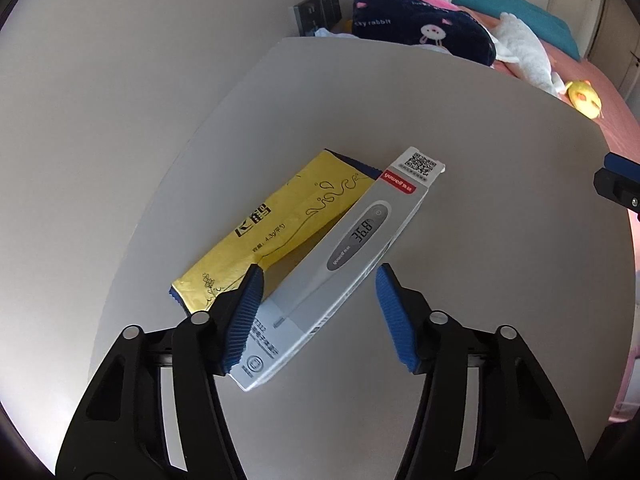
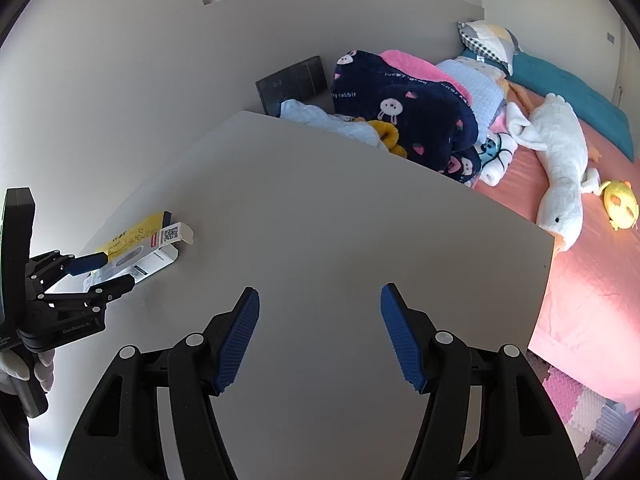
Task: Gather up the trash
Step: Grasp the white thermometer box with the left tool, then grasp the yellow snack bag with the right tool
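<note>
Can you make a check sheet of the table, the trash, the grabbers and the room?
Surface: grey table, mostly bare.
Job's things: thermometer box lying partly on yellow packet.
Clutter: nothing seen.
Grippers: left gripper around the box's near end, one pad at its edge, the other apart; right gripper open over bare table.
Cables: nothing seen.
Surroundings: bed with blankets, white goose toy, yellow toy.
</note>
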Demonstrator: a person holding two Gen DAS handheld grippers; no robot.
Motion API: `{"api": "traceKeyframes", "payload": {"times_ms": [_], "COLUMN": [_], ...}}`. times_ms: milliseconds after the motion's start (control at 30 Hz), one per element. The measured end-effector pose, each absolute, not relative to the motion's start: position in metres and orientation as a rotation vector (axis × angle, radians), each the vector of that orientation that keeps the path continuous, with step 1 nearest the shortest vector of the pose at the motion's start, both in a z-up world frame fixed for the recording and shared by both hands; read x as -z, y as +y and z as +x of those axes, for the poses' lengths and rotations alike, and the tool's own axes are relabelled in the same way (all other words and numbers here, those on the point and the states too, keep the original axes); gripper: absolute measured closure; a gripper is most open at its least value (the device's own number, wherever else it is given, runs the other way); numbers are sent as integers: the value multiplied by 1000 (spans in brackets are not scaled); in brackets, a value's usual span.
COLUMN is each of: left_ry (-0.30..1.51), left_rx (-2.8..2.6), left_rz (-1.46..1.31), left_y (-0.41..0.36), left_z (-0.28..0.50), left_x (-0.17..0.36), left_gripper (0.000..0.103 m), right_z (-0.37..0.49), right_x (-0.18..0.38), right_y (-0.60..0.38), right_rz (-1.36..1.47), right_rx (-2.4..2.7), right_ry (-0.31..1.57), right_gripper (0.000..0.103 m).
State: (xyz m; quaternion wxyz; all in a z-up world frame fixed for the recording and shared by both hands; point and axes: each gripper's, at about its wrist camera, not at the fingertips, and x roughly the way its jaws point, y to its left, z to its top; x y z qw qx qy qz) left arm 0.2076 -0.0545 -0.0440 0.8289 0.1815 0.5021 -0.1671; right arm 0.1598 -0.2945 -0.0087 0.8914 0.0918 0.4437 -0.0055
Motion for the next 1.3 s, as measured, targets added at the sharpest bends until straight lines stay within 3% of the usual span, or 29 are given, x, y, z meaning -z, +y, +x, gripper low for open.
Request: {"api": "traceKeyframes", "payload": {"times_ms": [200,367,1300], "left_ry": [1084,1070,986], "left_rx": [425,462,199], "left_rz": [395,391,142], "left_y": [-59,-64,58], "left_z": [198,190,138], "left_x": [50,51,5], "left_gripper": [56,75,75], "right_z": [162,165,197], "right_x": [10,10,10], "right_y": [-291,-287,-172], "right_rz": [179,174,109], "right_rx": [7,-3,-211], "right_ry": [930,930,971], "right_gripper": [39,39,39]}}
